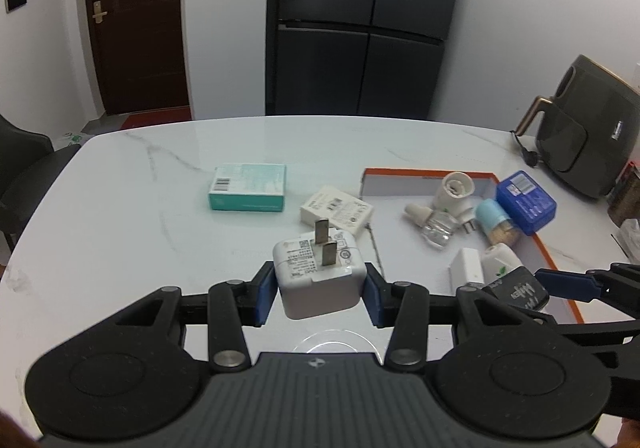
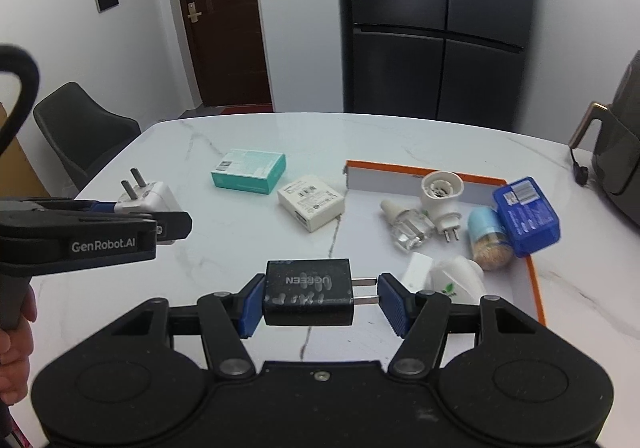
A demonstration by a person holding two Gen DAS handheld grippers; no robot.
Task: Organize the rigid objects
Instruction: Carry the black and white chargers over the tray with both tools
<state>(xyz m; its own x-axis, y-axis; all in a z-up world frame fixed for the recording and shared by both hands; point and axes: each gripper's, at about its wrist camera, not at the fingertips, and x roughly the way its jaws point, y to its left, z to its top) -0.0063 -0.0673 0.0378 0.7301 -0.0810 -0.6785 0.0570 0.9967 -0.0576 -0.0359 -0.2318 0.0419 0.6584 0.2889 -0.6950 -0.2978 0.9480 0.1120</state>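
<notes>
Left gripper (image 1: 319, 290): fingers clamped on the sides of a white charger (image 1: 318, 280), prongs up, held above the tabletop (image 1: 120, 208). Right gripper (image 2: 320, 302): fingers closed on a black charger (image 2: 308, 292), one pad on its body, the other on the prong tips; it lies sideways, clear of the tabletop.

Open marble lies left of and before both grippers. A teal box (image 1: 249, 187) and white box (image 1: 337, 211) sit mid-table. The orange-edged tray (image 1: 556, 248) at right holds small items, several overlapping and hard to identify; its near corner is cut off by gripper parts.
</notes>
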